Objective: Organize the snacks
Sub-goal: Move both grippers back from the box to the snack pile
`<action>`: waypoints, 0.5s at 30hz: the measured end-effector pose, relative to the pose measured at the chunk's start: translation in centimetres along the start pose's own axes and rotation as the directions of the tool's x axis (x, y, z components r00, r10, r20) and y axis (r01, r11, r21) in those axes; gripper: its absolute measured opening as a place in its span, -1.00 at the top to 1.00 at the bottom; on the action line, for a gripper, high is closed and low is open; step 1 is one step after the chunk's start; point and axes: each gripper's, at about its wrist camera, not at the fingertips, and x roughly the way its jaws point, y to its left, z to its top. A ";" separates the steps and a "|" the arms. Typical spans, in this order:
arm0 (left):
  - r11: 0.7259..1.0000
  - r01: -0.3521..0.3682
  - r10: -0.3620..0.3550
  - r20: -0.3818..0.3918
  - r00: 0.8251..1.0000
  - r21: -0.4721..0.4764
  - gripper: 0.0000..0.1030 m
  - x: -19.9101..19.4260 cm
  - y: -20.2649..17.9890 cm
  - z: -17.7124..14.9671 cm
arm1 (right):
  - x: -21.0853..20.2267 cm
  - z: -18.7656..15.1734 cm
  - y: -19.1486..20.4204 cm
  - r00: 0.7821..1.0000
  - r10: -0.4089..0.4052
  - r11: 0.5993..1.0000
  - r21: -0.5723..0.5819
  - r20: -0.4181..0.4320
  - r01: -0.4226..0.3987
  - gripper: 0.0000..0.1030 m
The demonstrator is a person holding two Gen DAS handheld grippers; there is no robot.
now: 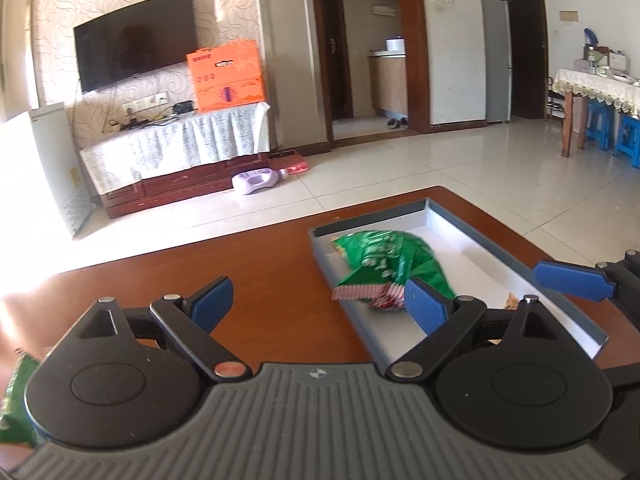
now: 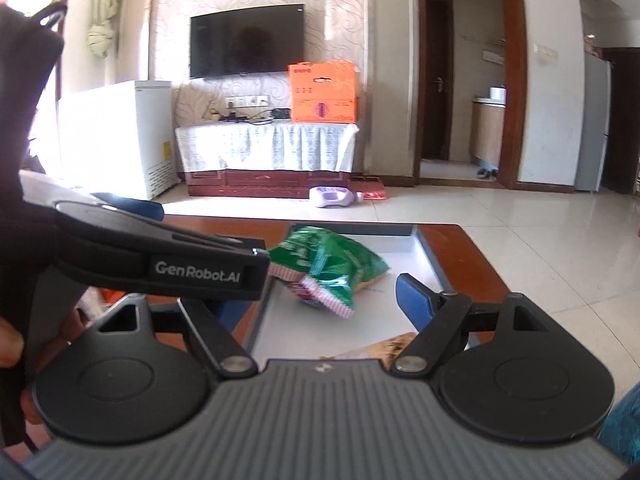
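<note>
In tray (image 1: 560, 304) at 12 o'clock on bench (image 1: 260, 264): green snack bags (image 1: 384, 264) done; another left at 8 (image 1: 16, 396). Both hand-held grippers, left (image 1: 320, 304) & right (image 2: 320, 300), released, empty.

Domestic living room: black wall-mounted flat television (image 2: 246, 40), cloth-draped wooden TV cabinet (image 2: 266, 152), glossy tiled floor (image 1: 460, 168), lace-covered dining table (image 1: 596, 88).

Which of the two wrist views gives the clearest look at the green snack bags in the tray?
The left wrist view. There the green snack bags lie almost fully visible in the grey tray, with only the near edge behind a gripper finger. In the right wrist view the bags are partly covered on their left side by the other gripper's body.
</note>
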 end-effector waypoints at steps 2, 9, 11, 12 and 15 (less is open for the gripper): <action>1.000 -0.015 0.015 -0.002 1.000 -0.008 -0.84 -1.4 0.9 -0.4 | -0.2 -0.1 0.6 1.000 0.006 1.000 -0.014 -0.001 -0.006 -0.55; 0.994 -0.082 0.081 -0.022 0.996 -0.068 -0.84 -6.3 4.4 -2.6 | -0.8 -0.3 1.6 1.000 0.005 1.000 -0.025 -0.016 -0.005 -0.56; 0.991 -0.094 0.092 -0.023 0.995 -0.098 -0.84 -8.0 5.7 -3.5 | -1.2 -0.3 2.3 1.000 0.001 0.999 -0.035 -0.016 -0.002 -0.56; 0.990 -0.101 0.099 -0.028 0.995 -0.101 -0.84 -8.8 6.1 -4.0 | -1.4 -0.3 2.6 1.000 0.004 0.999 -0.043 -0.014 -0.004 -0.56; 0.985 -0.129 0.126 -0.039 0.991 -0.116 -0.84 -11.4 7.7 -5.9 | -1.9 -0.4 3.2 1.000 0.014 0.999 -0.034 -0.008 -0.015 -0.56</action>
